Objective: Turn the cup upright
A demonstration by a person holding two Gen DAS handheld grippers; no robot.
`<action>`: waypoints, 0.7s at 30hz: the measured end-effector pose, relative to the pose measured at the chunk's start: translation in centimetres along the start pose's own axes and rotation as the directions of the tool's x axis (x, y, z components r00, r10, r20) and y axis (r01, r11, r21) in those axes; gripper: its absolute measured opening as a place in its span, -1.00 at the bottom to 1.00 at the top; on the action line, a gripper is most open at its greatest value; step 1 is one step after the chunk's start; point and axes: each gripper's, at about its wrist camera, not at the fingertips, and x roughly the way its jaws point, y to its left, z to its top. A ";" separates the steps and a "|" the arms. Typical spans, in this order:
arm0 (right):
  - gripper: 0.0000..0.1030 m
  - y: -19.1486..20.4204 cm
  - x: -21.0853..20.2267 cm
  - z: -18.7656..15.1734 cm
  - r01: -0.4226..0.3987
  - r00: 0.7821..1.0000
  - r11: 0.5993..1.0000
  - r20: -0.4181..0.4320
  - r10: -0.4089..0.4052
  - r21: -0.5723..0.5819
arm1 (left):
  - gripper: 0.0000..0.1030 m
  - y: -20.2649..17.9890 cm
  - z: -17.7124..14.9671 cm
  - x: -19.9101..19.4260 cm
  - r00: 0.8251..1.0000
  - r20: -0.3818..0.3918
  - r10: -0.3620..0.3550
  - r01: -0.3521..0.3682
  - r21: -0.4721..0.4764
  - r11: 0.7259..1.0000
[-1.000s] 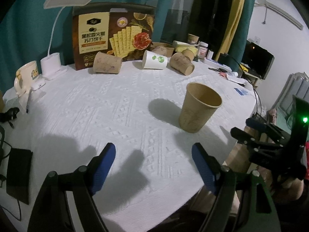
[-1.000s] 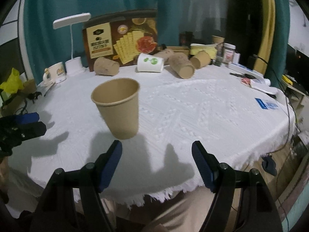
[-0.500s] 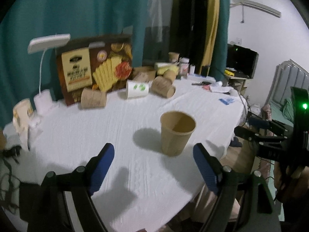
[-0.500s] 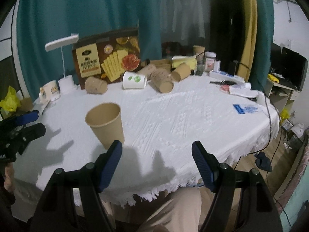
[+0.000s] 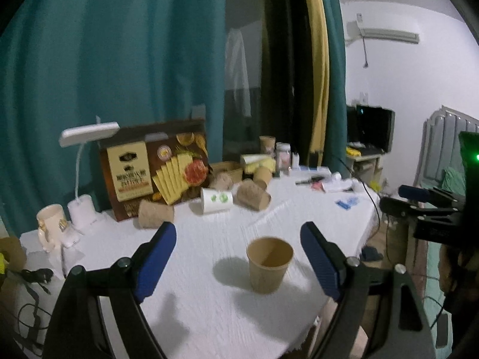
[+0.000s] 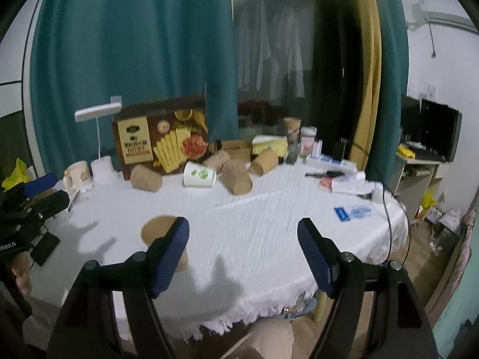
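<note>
— Teal curtains hang behind a round worktop (image 5: 209, 269) under a white textured cloth. Where is the cup?

— The brown paper cup (image 5: 269, 264) stands upright near the front edge, mouth up, with its shadow on the cloth to its left. It is plain tan, narrower at the base, and its rim is rolled. The inside looks bare, as far as the blur allows.

— Is anything holding it?

— No. In the left wrist view it sits between the two blue pads of the left tool (image 5: 238, 264), yet well beyond them and touched by neither. The jaws have just been widening and stand apart with nothing in them. The right tool (image 6: 242, 258) also stands apart and bare; its jaws have just been widening a little. Its left pad hides part of the cup there.

— And at the back?

— A cracker box (image 5: 155, 176) stands against the curtain, a white desk lamp (image 5: 86, 161) and a mug (image 5: 51, 227) to its left. Before the box, several paper cups lie on their sides, among them a white cup (image 5: 215, 199) with green marks.
</note>
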 end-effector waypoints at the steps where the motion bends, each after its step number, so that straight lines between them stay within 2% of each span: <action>1: 0.42 0.1 -0.4 0.4 0.001 1.000 1.000 0.014 -0.001 -0.002 | 0.66 0.1 0.2 -0.3 1.000 0.012 0.005 -0.005 -0.002 1.000; 6: 0.46 0.7 -2.8 2.0 -0.003 0.996 1.000 0.087 0.004 -0.007 | 0.71 1.3 1.6 -2.2 0.995 0.094 0.018 -0.015 -0.026 1.000; 10: 0.55 1.5 -3.6 2.7 -0.018 0.994 1.000 0.111 0.019 -0.013 | 0.75 2.2 2.1 -3.3 0.990 0.139 0.023 -0.017 -0.043 0.999; 21: 0.58 4.1 -2.0 2.4 -0.064 0.995 0.997 0.074 0.066 -0.031 | 0.76 4.2 1.3 -3.3 0.990 0.130 0.061 -0.051 -0.082 0.995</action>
